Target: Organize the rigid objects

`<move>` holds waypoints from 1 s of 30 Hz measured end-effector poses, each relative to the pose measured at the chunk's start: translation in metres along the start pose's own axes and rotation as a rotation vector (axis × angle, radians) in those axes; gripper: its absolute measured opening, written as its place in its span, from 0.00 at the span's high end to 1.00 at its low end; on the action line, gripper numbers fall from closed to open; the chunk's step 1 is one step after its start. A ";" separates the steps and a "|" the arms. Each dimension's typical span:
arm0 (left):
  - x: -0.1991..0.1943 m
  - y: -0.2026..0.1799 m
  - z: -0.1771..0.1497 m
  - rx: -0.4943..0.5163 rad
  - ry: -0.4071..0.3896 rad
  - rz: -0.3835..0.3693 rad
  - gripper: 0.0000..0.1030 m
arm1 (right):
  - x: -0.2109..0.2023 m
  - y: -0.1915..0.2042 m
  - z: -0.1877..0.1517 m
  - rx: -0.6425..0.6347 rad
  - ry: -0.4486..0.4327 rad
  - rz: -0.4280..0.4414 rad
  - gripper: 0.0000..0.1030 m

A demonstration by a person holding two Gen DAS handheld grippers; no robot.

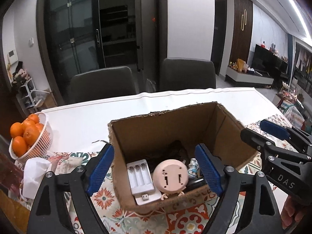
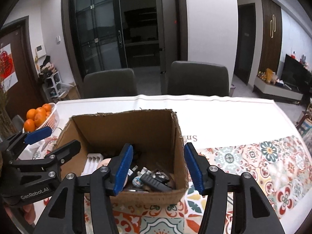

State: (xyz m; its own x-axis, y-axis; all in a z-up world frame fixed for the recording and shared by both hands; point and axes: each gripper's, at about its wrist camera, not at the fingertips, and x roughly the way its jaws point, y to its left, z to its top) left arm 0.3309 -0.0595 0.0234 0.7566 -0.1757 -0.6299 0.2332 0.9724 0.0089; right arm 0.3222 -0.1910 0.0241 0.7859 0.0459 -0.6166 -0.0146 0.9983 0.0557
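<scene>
An open cardboard box (image 1: 224, 136) (image 2: 124, 128) stands on the table. Inside lie a white battery holder (image 1: 139, 177) (image 2: 92, 161), a round pink toy (image 1: 170, 177), a small blue-and-white figurine (image 1: 193, 167) (image 2: 137, 180) and a black gadget (image 2: 154, 181). My left gripper (image 1: 154, 167) is open and empty, its fingers straddling the box's near-left corner. My right gripper (image 2: 159, 167) is open and empty, its fingers straddling the box's right wall. Each gripper shows in the other's view, the right (image 1: 276, 136) and the left (image 2: 39, 136).
A white basket of oranges (image 1: 42, 142) (image 2: 51, 120) stands left of the box. A crumpled white cloth (image 1: 35, 173) lies beside it. A patterned tablecloth (image 2: 263, 161) and white paper (image 2: 224, 117) cover the table. Two grey chairs (image 1: 103, 83) (image 1: 187, 74) stand behind.
</scene>
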 end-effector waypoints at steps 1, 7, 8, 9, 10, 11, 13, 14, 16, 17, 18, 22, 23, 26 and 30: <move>-0.006 -0.001 -0.001 -0.002 -0.009 0.001 0.16 | -0.007 0.000 -0.001 0.002 -0.007 0.000 0.46; -0.050 -0.004 -0.012 0.008 -0.084 0.032 0.08 | -0.047 0.000 -0.009 0.012 -0.069 -0.033 0.38; -0.056 -0.004 -0.014 0.011 -0.092 0.038 0.07 | -0.056 0.001 -0.012 0.010 -0.080 -0.039 0.37; -0.065 -0.006 -0.017 0.015 -0.106 0.047 0.05 | -0.061 0.002 -0.013 0.009 -0.086 -0.044 0.36; -0.071 -0.007 -0.020 0.017 -0.118 0.053 0.04 | -0.069 0.003 -0.016 0.010 -0.096 -0.051 0.35; -0.077 -0.008 -0.022 0.019 -0.130 0.061 0.03 | -0.075 0.004 -0.018 0.010 -0.102 -0.058 0.32; -0.092 -0.009 -0.031 0.025 -0.158 0.083 0.01 | -0.089 0.006 -0.024 0.006 -0.119 -0.079 0.28; -0.098 -0.010 -0.035 0.028 -0.167 0.093 0.00 | -0.093 0.006 -0.027 0.005 -0.126 -0.087 0.24; -0.111 -0.011 -0.043 0.034 -0.184 0.111 0.00 | -0.106 0.007 -0.035 0.011 -0.136 -0.104 0.21; -0.117 -0.012 -0.048 0.037 -0.190 0.117 0.00 | -0.110 0.008 -0.038 0.014 -0.138 -0.104 0.19; -0.124 -0.012 -0.054 0.039 -0.199 0.125 0.00 | -0.116 0.008 -0.043 0.019 -0.140 -0.103 0.17; -0.147 -0.012 -0.073 0.038 -0.219 0.137 0.00 | -0.132 0.012 -0.060 0.025 -0.136 -0.100 0.15; -0.151 -0.012 -0.077 0.036 -0.220 0.139 0.00 | -0.136 0.012 -0.064 0.028 -0.134 -0.097 0.14; -0.163 -0.010 -0.090 0.023 -0.223 0.148 0.00 | -0.150 0.017 -0.079 0.025 -0.141 -0.102 0.11; -0.181 -0.010 -0.108 -0.003 -0.222 0.148 0.00 | -0.165 0.022 -0.092 0.016 -0.160 -0.110 0.09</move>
State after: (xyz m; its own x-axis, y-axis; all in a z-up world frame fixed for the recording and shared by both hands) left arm 0.1257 -0.0207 0.0528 0.8980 -0.0611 -0.4358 0.1090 0.9903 0.0859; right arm 0.1352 -0.1735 0.0549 0.8706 -0.0706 -0.4869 0.0856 0.9963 0.0086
